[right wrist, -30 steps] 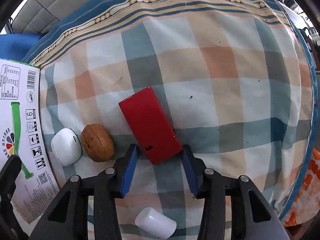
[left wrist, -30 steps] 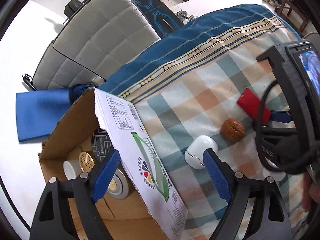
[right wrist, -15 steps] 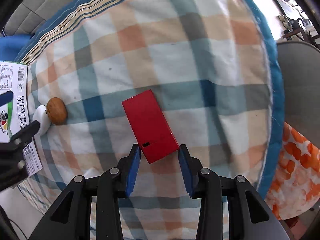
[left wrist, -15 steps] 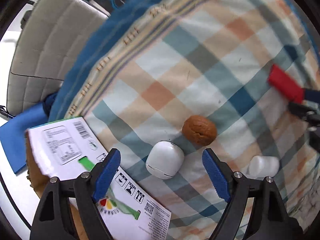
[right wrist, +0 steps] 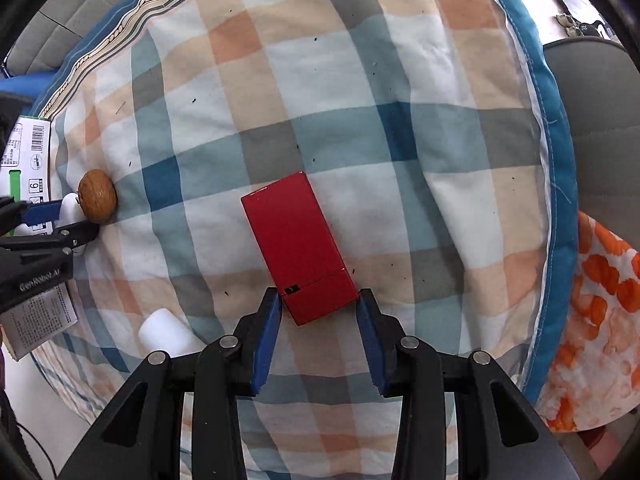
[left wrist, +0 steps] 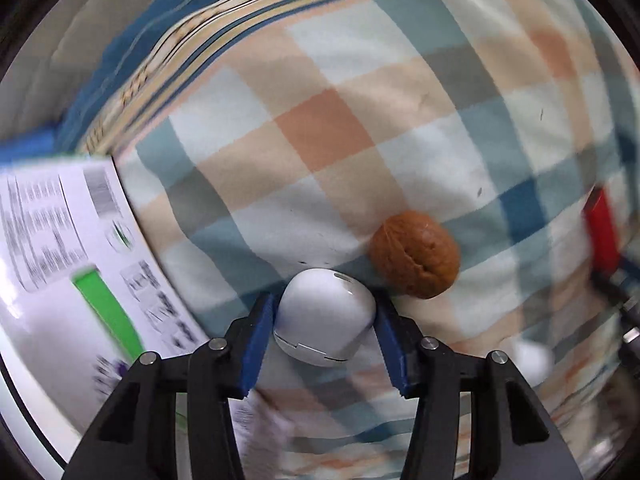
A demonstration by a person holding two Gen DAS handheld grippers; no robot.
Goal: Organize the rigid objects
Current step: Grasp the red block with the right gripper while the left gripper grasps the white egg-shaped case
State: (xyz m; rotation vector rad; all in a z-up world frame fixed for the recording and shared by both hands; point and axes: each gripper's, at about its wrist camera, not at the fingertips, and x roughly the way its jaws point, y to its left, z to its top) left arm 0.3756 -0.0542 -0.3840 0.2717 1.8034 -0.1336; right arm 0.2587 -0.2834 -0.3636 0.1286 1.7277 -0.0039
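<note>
In the left wrist view my left gripper [left wrist: 325, 322] is shut on a white rounded case [left wrist: 324, 316] that rests on the checked bedcover. A brown walnut [left wrist: 414, 260] lies just right of it, touching or nearly so. In the right wrist view my right gripper [right wrist: 319, 320] is shut on the near end of a red flat box [right wrist: 296, 246], held above the bedcover. The walnut [right wrist: 97, 196] and the left gripper [right wrist: 52, 220] show at the far left of that view. A white cylinder [right wrist: 164, 332] lies at lower left.
A cardboard box with a white printed flap [left wrist: 60, 240] stands left of the white case. The checked bedcover [right wrist: 320, 80] has a blue border [right wrist: 552, 160] at its right edge, with a grey chair [right wrist: 600, 120] and orange-patterned cloth [right wrist: 600, 320] beyond.
My left gripper moved down to the white case and closed on it. My right gripper lifted the red box and carried it a little left.
</note>
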